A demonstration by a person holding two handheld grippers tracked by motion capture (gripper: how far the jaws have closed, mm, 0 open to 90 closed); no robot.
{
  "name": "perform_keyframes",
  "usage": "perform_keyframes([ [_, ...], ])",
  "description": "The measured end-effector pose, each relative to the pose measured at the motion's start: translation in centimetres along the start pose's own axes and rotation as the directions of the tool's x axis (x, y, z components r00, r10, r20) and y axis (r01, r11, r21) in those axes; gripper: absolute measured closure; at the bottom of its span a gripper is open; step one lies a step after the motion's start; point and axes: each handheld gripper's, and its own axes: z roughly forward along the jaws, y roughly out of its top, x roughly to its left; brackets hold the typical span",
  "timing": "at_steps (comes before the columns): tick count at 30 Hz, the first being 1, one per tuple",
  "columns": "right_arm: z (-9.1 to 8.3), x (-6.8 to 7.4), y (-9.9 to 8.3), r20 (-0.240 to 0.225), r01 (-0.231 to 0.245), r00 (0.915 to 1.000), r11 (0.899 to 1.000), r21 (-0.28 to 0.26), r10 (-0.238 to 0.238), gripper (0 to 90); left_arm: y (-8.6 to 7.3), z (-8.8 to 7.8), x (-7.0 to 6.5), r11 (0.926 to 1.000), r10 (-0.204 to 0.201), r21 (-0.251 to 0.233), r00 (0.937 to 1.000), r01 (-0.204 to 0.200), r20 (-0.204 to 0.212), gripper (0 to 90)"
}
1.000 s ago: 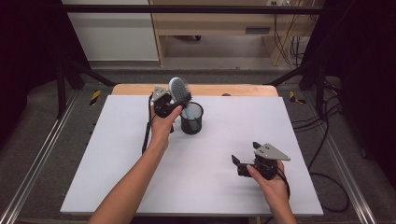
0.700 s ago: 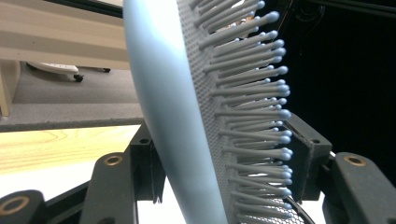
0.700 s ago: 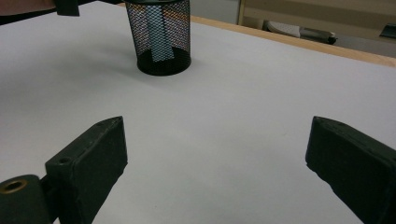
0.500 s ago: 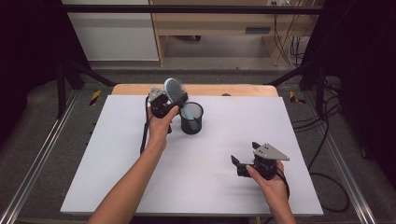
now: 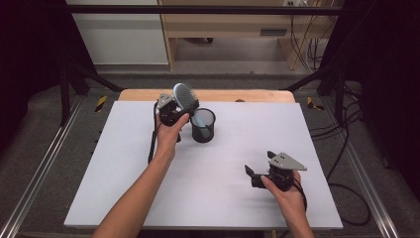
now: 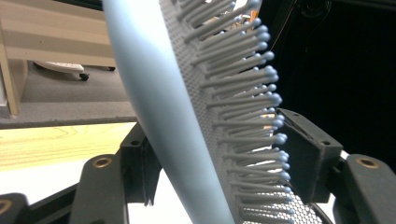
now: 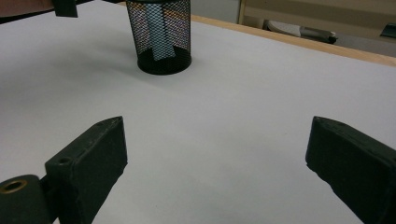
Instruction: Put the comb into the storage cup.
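A light blue hairbrush [image 5: 184,97] stands tilted with its handle down inside a black mesh cup [image 5: 203,126] at the back middle of the white table top [image 5: 148,198]. My left gripper [image 5: 179,108] is shut on the brush's head, just left of the cup. In the left gripper view the brush [image 6: 187,116] runs between the jaws, one on its smooth back and one on its bristles. My right gripper [image 5: 258,166] rests open and empty on the table at the front right. In the right gripper view the cup [image 7: 161,37] is far ahead, with the handle visible through the mesh.
A wooden strip [image 5: 247,95] edges the table's far side. Metal frame rails [image 5: 39,173] run along both sides, and cables [image 5: 346,148] hang at the right. A wide stretch of bare table top lies between the two grippers.
My left gripper has shifted slightly left with the brush head, tilting the brush while its handle stays in the cup. The right gripper has not moved.
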Motion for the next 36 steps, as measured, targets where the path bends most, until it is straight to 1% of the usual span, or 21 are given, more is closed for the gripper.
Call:
perform_keyframes([
  [2, 0.0, 0.0, 0.0, 0.0, 0.0, 1.0, 1.0, 0.0, 0.0, 5.7, 0.0, 0.0, 0.1, 1.0, 0.0, 0.004, 1.0, 0.0, -0.005, 29.9],
  [6, 0.0, 0.0, 0.0, 0.0, -0.001, 1.0, 1.0, -0.001, 0.001, 5.7, 0.1, -0.2, 0.2, 1.0, 0.002, 0.001, 0.9999, -0.002, -0.014, 25.9],
  [12, 0.0, 0.0, 0.0, 0.001, -0.001, 1.0, 1.0, 0.0, 0.001, 5.7, 0.1, -0.5, 0.0, 0.9989, 0.046, 0.008, 0.9987, -0.045, -0.023, 21.0],
  [14, 0.1, 0.0, 0.0, 0.0, 0.003, 1.0, 1.0, -0.002, -0.003, 5.7, 0.1, -0.5, -0.1, 0.9983, 0.059, 0.007, 0.9978, -0.059, -0.03, 17.4],
  [16, 0.1, 0.1, 0.0, 0.0, 0.002, 1.0, 1.0, 0.0, -0.002, 5.7, 0.0, -0.5, -0.2, 0.998, 0.063, 0.011, 0.9975, -0.063, -0.031, 15.1],
  [19, 0.1, 0.1, 0.0, 0.002, -0.001, 1.0, 1.0, 0.0, 0.001, 5.6, 0.0, -0.5, -0.4, 0.9979, 0.063, 0.018, 0.9973, -0.062, -0.039, 8.6],
  [21, 0.1, 0.0, 0.0, 0.002, 0.0, 1.0, 1.0, 0.0, 0.0, 5.6, 0.0, -0.6, -0.5, 0.9975, 0.069, 0.02, 0.9967, -0.068, -0.044, 5.8],
  [27, 0.1, 0.1, 0.0, 0.001, 0.0, 1.0, 1.0, 0.001, 0.0, 5.2, 0.0, -0.8, -0.8, 0.9949, 0.099, 0.021, 0.9938, -0.098, -0.049, 3.6],
  [32, 0.2, 0.1, 0.0, 0.001, -0.005, 1.0, 1.0, 0.001, 0.005, 5.0, 0.2, -1.0, -0.9, 0.9944, 0.106, 0.014, 0.9932, -0.105, -0.049, 3.6],
  [36, 0.3, 0.0, 0.0, 0.001, -0.007, 1.0, 1.0, 0.002, 0.007, 4.8, 0.3, -1.1, -1.1, 0.9926, 0.121, 0.013, 0.9915, -0.121, -0.047, 3.6],
])
